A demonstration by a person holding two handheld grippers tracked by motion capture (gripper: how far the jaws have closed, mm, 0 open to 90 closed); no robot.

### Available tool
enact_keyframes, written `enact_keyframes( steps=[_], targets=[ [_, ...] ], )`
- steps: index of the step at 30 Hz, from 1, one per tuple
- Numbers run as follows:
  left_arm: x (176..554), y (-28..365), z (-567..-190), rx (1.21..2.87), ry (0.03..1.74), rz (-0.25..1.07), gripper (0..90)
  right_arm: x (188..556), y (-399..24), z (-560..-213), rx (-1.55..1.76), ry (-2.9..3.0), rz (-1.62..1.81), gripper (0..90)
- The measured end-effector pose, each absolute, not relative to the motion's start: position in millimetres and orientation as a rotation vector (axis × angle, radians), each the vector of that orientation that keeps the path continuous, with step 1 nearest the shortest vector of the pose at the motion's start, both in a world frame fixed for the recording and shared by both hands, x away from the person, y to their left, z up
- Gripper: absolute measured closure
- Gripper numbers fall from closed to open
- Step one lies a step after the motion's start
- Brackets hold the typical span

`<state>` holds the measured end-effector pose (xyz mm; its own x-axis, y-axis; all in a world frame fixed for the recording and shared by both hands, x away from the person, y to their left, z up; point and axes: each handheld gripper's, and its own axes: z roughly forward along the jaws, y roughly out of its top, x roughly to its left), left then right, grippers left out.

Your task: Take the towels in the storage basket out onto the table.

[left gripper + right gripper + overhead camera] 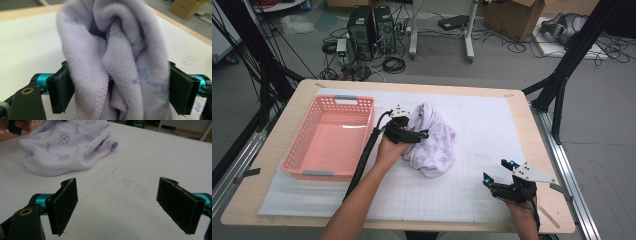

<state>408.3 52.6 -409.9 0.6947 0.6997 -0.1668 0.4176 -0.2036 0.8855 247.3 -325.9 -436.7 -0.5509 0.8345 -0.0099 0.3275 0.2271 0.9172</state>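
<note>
No legible text or labels.

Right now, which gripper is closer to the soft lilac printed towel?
Left. The left gripper has the lilac printed towel bunched between its jaws; the right gripper sits apart, open, nearer the table's front edge.

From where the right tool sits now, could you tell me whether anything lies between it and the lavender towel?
Nothing visible does. The right tool is open over bare white mat, and the lavender towel lies ahead of it, bunched at its far side in the left tool.
</note>
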Motion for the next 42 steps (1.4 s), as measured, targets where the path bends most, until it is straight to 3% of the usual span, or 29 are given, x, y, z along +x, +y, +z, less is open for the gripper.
enact_keyframes(
  steps=[4, 15, 22, 30, 42],
  targets=[
    [389.2, 70.2, -397.1, 1.72, 0.854, 0.466, 21.0, 247.2, -325.7, -436.6, 1.062, 1.994, 1.3, 15.9],
    [332.1, 97.4, -407.6, 1.709, 0.753, 0.39, 21.0, 251.0, -316.5, -438.4, 1.056, 2.019, 1.295, 15.9],
    [304.4, 92.3, -422.4, 1.734, 0.709, 0.37, 20.3, 253.0, -312.7, -441.0, 1.058, 2.04, 1.285, 16.0],
    [294.4, 88.6, -435.6, 1.76, 0.718, 0.422, 20.7, 253.4, -310.3, -441.1, 1.069, 2.04, 1.281, 16.1],
    [293.1, 90.5, -438.4, 1.722, 0.721, 0.39, 21.9, 258.7, -309.6, -443.0, 1.076, 2.041, 1.267, 16.1]
  ],
)
